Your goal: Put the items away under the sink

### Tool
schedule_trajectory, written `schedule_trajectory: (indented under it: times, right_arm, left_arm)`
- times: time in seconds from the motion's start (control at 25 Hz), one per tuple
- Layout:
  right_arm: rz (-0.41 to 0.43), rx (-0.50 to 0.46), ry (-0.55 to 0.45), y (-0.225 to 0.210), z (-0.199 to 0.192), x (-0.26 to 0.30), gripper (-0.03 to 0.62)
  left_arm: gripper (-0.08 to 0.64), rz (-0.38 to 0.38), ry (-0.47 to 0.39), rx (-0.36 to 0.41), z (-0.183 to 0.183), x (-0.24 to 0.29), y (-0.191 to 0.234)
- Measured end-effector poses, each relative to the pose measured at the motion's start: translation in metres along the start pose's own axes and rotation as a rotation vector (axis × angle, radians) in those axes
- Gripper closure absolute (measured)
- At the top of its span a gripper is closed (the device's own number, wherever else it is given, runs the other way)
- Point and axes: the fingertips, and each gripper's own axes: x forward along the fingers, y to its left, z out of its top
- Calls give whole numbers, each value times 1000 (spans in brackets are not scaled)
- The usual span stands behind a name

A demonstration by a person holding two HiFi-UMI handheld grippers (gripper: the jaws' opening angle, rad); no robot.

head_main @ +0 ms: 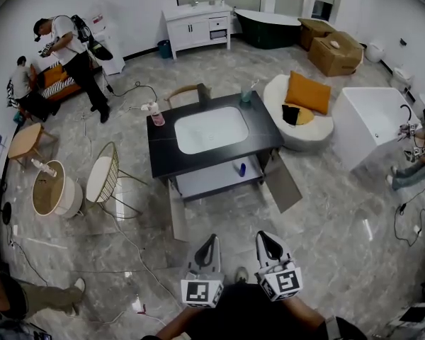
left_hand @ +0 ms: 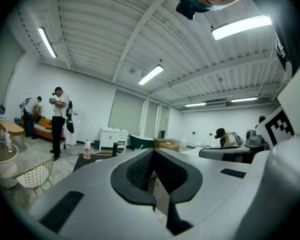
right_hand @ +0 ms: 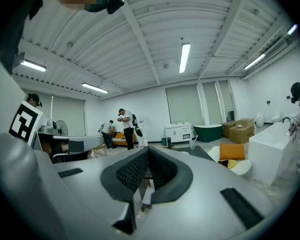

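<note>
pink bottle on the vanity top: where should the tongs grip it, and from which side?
Probably the body of the pink bottle, just under its white cap, with the tongs level and closing across its width. It stands upright at the far left corner of the countertop, and its left side is open. So come in from the front left with the left gripper, which is shut and empty.

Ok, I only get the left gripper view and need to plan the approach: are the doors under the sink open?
Observer: Yes, the head view shows both cabinet doors swung open.
Operator: Anything on the shelf inside already?
Observer: A small blue bottle seems to stand there.
Operator: Besides the pink bottle, what's on the counter?
Observer: A cup at the far right corner.
</note>
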Motion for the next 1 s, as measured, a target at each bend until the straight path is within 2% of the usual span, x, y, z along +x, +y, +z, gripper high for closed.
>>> schedule_trajectory:
  times: [0.24, 0.52, 0.76, 0.88, 1.0]
  right_arm:
    - [20, -20, -12, 10, 2, 4, 581]
    - [8, -15, 25, 16, -10, 4, 581]
    - [-6, -12, 43, 15, -13, 2, 581]
    - [-2, -3, 20, 16, -10, 4, 581]
    - [4, 0, -1, 17, -9, 7, 581]
  left_arm:
    - [546, 0, -1, -4, 4, -1, 6]
    - [546, -8, -12, -36, 2, -2, 5]
    - [546, -19, 8, -15, -1, -3, 5]
    - [545, -10, 2, -32, 0, -1, 7]
    - [546, -15, 10, -4, -2, 0, 10]
